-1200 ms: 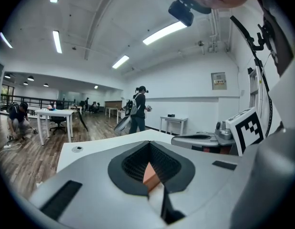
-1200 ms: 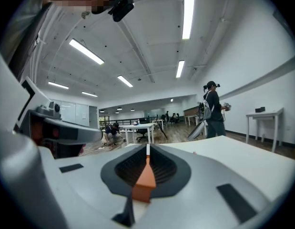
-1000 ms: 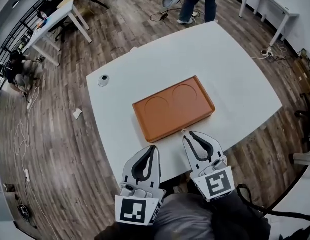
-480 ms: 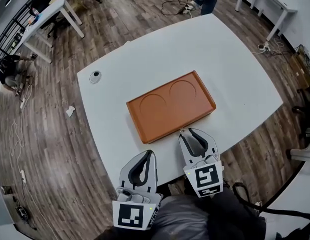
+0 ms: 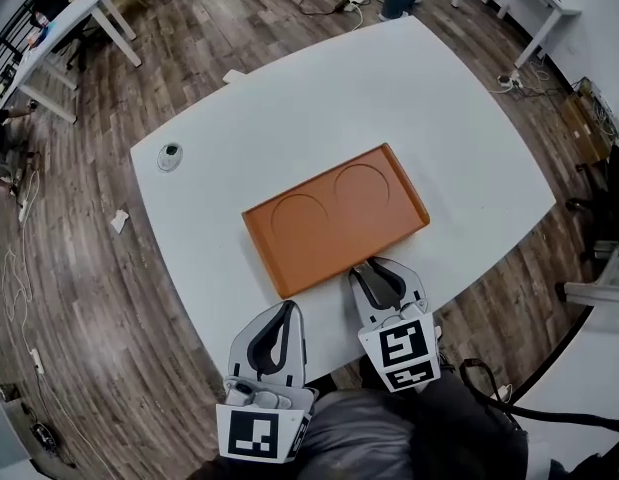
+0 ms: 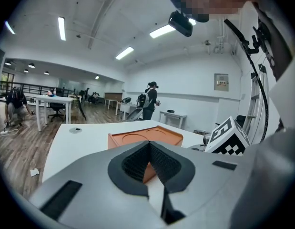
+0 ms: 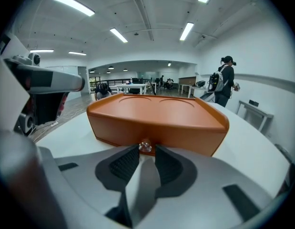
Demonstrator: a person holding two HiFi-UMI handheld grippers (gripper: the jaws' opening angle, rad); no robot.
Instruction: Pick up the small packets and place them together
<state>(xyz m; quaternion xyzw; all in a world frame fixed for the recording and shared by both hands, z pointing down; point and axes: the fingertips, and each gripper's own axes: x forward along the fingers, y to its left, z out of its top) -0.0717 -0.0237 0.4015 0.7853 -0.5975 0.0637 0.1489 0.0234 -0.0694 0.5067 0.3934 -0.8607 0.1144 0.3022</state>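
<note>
Nearest, at the bottom of the head view: person's dark clothing, both grippers held out in front over the near counter (image 5: 289, 108) edge

Left gripper (image 6: 148, 143): jaw tips together, nothing clamped, only a small gap behind the tips with orange showing through it. It sits over the near edge, short of the orange box (image 5: 334, 218) and off its near-left corner, not touching it. Its marker cube (image 5: 257, 434) faces the head camera

Right gripper (image 5: 374, 266): jaws a little apart and have just been opening. Its tips are right at the middle of the box's near side. A small clear knob (image 7: 145, 145) on that side sits in the gap at the tips, and the pads (image 7: 123, 163) are not pressing on it. It is angled down more than the left one

The orange box is flat and rectangular and lies near the middle of the white counter, turned at a diagonal. Its top has two shallow round recesses side by side, both bare. The box looks shut, so its inside can't be seen

Further out, a small round grey thing (image 5: 169, 156) sits near the counter's left corner, well apart from the box

Beyond is a wood floor (image 5: 69, 298) with a scrap of paper (image 5: 119, 220) and cables, white tables (image 5: 59, 28) at the far left, and a person standing (image 7: 226, 80) past the far end of the counter
</note>
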